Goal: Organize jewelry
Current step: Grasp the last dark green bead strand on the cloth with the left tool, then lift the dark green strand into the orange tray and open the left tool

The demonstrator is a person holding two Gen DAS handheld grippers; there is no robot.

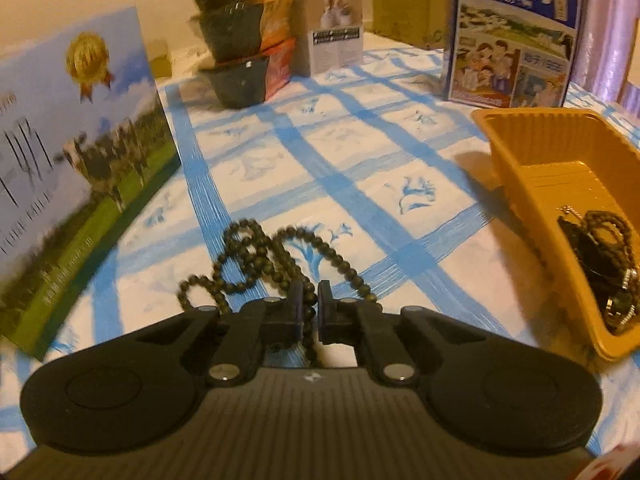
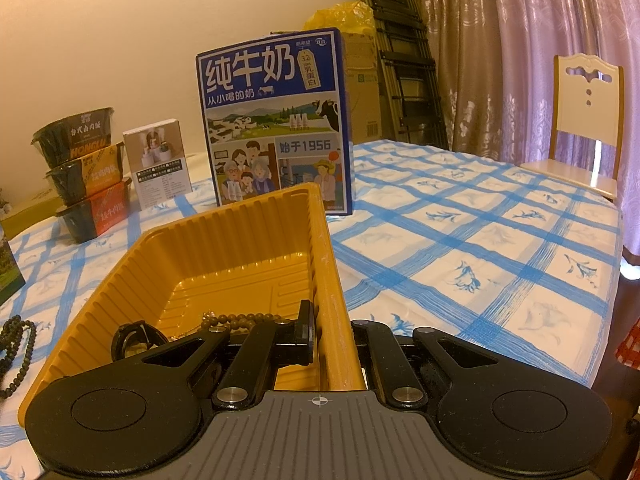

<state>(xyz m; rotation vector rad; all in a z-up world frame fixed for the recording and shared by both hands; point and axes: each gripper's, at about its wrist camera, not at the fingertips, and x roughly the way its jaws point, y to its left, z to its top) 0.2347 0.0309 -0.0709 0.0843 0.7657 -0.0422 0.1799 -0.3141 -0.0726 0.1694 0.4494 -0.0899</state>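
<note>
Dark beads, strung long and limp: the bead necklace (image 1: 276, 264) lies coiled on the checked tablecloth (image 1: 360, 152) just ahead of the left gripper (image 1: 310, 300), whose fingers stand nearly closed on one strand. I judge it light, supple and liable to swing or snag; a bunched section is the better hold than a single loop.

The yellow tray (image 2: 240, 240) sits to that gripper's right, already holding a watch (image 2: 134, 340) and a lighter bead string (image 2: 240, 317). The right gripper (image 2: 332, 328) clamps the tray's right wall, one finger inside, one outside.

Legible writing: the milk carton (image 2: 276, 120) beyond the tray reads "纯牛奶", "始于1956"; the stacked bowls (image 2: 86, 176) show "HONGLU".
</note>
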